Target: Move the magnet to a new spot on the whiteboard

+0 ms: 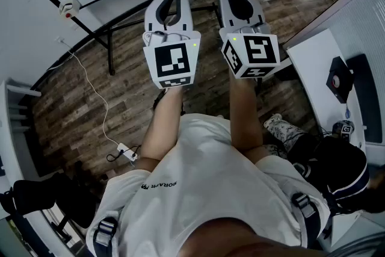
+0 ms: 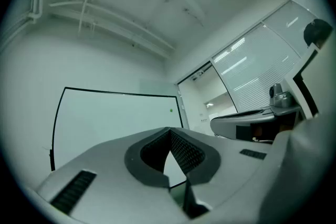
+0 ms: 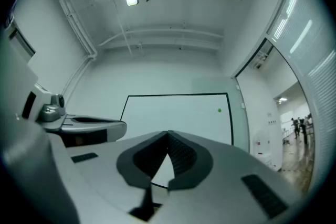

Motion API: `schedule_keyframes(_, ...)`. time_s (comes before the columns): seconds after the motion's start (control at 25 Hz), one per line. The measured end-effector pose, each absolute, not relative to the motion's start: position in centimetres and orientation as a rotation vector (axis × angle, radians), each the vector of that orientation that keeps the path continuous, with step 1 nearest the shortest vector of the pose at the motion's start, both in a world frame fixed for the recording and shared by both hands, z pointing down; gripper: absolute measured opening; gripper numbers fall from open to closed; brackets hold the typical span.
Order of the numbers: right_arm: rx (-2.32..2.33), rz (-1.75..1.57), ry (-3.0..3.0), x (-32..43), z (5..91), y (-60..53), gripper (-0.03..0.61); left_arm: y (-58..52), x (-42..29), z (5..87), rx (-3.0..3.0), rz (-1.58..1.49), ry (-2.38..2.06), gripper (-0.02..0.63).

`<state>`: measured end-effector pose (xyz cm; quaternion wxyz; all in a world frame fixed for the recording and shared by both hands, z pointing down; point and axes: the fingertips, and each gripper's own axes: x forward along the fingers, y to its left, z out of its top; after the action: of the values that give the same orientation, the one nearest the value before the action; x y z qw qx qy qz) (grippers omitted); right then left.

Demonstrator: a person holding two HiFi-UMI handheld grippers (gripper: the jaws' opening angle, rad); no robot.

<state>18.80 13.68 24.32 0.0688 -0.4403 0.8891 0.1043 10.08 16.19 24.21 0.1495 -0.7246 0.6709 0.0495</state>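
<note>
On my left side, the left gripper (image 2: 169,132) is clenched on nothing: its ribbed pads meet at the tips, and only bare board shows through the gap below them. It points a little above level at the whiteboard (image 2: 105,118), which stands well apart from me across the wooden floor (image 1: 78,105). Further right, the small green magnet (image 2: 171,110) sits on the board's face near the 2 o'clock corner, just inside the black frame. The rest of the board is bare. Rightmost, the right gripper (image 3: 168,136) is likewise closed tight and empty, held just beside its partner and aimed the same way. From its camera the magnet lies at about 1 o'clock of the jaw tips.

I judge the task barely begun, with the approach as the step in hand. The right gripper looks better placed, since the magnet is toward its side. I'd walk in squarely and spread those jaws before arriving. Then I'd bring the pads to either side of the magnet's rim, not onto its face. It looks small and flat, so a shallow, centred pinch matters. I'd tilt it off rather than drag it, then seat it flat toward the open 9 o'clock area.
</note>
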Motion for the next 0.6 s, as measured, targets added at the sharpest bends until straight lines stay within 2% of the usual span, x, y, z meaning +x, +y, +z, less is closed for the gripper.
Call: schedule_keyframes(0.6, -1.373, 0.265, 2.679, 15.3, 25.1, 14.6, 0.014, 17.4, 6.1, 24.8, -2.129, 0.156, 1.917, 0.003)
